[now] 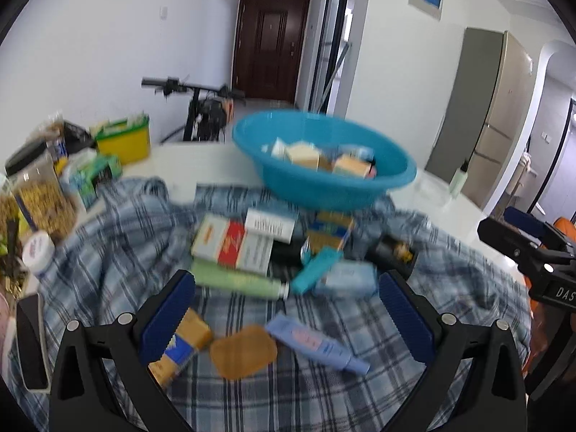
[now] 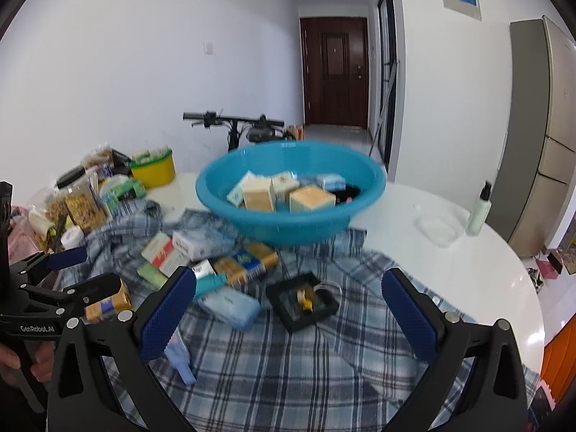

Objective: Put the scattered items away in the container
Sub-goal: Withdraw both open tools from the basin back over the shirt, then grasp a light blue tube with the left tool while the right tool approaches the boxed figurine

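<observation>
A blue plastic basin (image 2: pixel 288 194) sits in the upper middle of both views, on the far edge of a blue plaid cloth (image 2: pixel 288 367) spread over a white round tabletop (image 2: pixel 496 273). Several small boxes (image 2: pixel 311 198) already lie inside the basin, tan, cream and pale blue; blur hides their print.

In the left wrist view the left gripper (image 1: pixel 288 318) fills the bottom of the frame, its jaws spread wide with nothing between the blue pads. Just beyond them on the cloth lie a tan oval pad (image 1: pixel 243 351), a lilac tube (image 1: pixel 316 347), a yellow and blue packet (image 1: pixel 183 345), a green tube (image 1: pixel 237 280), a teal tube (image 1: pixel 315 270), a pale blue pack (image 1: pixel 347 279) and a red and white box (image 1: pixel 232 244).

In the right wrist view the right gripper (image 2: pixel 288 318) stands at the bottom centre, jaws likewise spread and empty. A black tray (image 2: pixel 304 302) with a small yellow object in it lies in the middle of the frame, beyond and between the pads.

At the left of the frame stand a jar of dried goods (image 2: pixel 84 203) and a yellow tub (image 2: pixel 153 169); at the right, a white spray bottle (image 2: pixel 480 212) and a clear lid (image 2: pixel 439 230). A bicycle (image 2: pixel 234 126) leans against the far wall.
</observation>
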`<state>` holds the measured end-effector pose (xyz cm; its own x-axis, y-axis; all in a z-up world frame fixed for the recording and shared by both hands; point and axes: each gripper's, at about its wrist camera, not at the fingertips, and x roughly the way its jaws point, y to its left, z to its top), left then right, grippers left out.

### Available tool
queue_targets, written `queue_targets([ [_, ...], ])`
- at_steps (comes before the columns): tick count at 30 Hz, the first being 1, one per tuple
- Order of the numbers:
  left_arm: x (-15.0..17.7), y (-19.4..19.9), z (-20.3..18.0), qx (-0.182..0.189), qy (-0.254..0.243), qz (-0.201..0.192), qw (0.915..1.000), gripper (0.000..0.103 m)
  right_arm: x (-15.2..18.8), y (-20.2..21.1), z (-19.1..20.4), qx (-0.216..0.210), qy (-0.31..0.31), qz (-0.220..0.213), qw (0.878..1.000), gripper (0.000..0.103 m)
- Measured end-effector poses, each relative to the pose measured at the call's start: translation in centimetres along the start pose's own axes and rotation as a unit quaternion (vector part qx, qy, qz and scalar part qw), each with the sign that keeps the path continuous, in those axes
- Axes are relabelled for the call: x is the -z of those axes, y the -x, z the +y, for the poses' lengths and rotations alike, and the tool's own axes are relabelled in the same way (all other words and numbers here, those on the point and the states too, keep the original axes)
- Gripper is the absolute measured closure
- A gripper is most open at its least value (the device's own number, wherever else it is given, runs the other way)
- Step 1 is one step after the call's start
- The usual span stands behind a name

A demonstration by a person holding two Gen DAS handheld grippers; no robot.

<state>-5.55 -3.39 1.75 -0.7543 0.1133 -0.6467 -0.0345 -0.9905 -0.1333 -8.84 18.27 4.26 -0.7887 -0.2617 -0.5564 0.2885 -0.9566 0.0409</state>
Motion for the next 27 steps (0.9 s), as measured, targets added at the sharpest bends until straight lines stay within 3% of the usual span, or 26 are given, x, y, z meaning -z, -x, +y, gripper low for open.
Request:
queue_targets([
  [10, 4.6, -3.7, -0.1, -0.005, -0.006, 0.076, 0.9971, 0.000, 3.5, -2.6, -0.5, -0.013, -0.022, 0.055, 0.998, 0.000],
  [17, 5.2, -4.6, -0.5, -0.001, -0.009, 0.088, 0.9961, 0.000, 4.9, -3.9, -1.2, -0.017, -0.037, 0.083, 0.996, 0.000],
  [27, 4.4, -5.3, -0.4, 0.009, -0.002, 0.086, 0.9962, 0.000, 3.8, -4.7, -1.5, -0.010, -0.021, 0.085, 0.996, 0.000],
])
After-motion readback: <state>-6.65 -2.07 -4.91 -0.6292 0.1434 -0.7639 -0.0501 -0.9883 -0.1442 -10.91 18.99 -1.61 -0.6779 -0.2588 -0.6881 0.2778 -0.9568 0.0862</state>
